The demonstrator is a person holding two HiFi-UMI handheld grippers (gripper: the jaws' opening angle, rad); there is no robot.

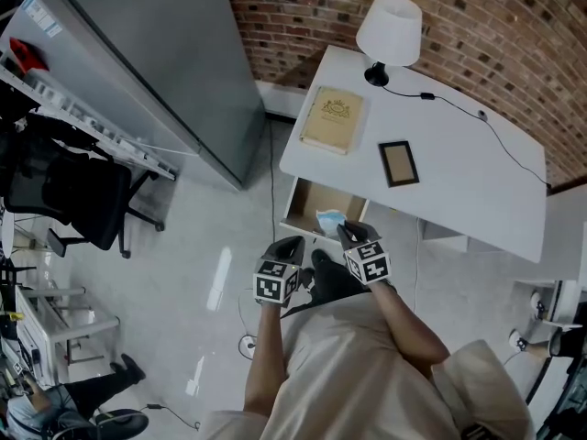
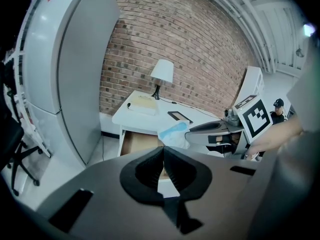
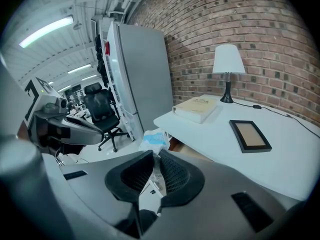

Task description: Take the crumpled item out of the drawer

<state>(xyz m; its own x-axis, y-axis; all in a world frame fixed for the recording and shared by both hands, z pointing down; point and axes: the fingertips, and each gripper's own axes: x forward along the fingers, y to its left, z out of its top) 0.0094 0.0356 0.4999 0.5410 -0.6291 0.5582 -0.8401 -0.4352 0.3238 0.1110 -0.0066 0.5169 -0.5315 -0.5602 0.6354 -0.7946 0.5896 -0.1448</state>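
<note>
A crumpled blue and white item (image 1: 330,219) hangs over the open drawer (image 1: 307,204) of the white desk (image 1: 459,181). My right gripper (image 1: 348,232) is shut on it; in the right gripper view the crumpled item (image 3: 154,139) bulges out past the tips of the right gripper (image 3: 154,156). The left gripper view shows the crumpled item (image 2: 174,134) at the tip of the right gripper (image 2: 192,129), above the drawer (image 2: 137,141). My left gripper (image 1: 292,246) sits just left of it at the drawer front; the left gripper (image 2: 162,156) has its pads together with nothing between them.
On the desk stand a white lamp (image 1: 389,30), a cream book (image 1: 332,119) and a black picture frame (image 1: 398,163), with a cable along the far edge. A tall grey cabinet (image 1: 165,62) stands left of the desk, with an office chair (image 1: 83,200) further left.
</note>
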